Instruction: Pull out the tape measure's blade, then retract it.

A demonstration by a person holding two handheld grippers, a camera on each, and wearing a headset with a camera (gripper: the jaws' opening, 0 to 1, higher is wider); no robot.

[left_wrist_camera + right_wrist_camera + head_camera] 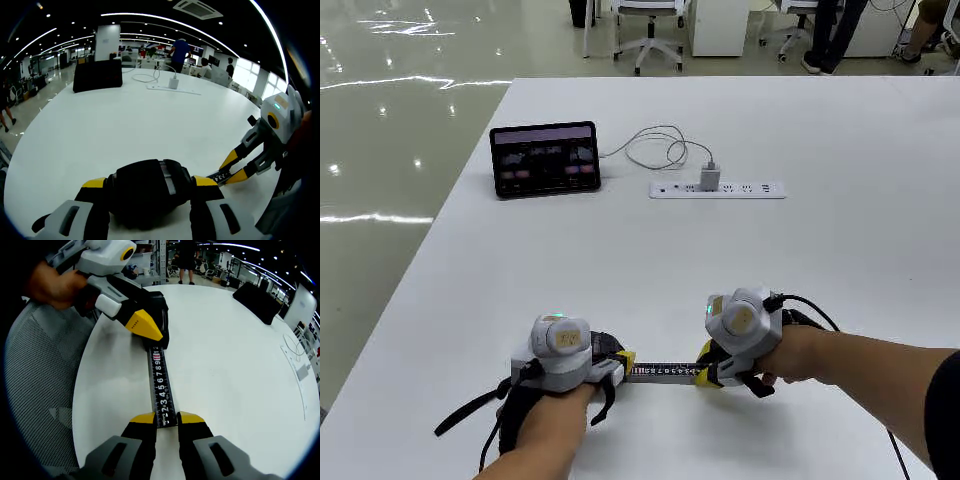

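left tool [150,182] grips tape measure [154,307]; right tool [166,418] pinches blade [159,382]

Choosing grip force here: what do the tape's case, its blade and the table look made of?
Case: matte black, likely plastic or rubber; dull, with little shine.
Blade: probably thin painted metal; flat pale strip with printed numbers.
Table: smooth white, perhaps laminate; even, faintly reflective surface.

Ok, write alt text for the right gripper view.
The right tongs pinch the tip of a tape measure's blade, drawn a short way out of its black case, which the left tongs clamp at upper left. The blade runs over a white table, numbers showing; a grey mesh chair back sits past the table's left edge.
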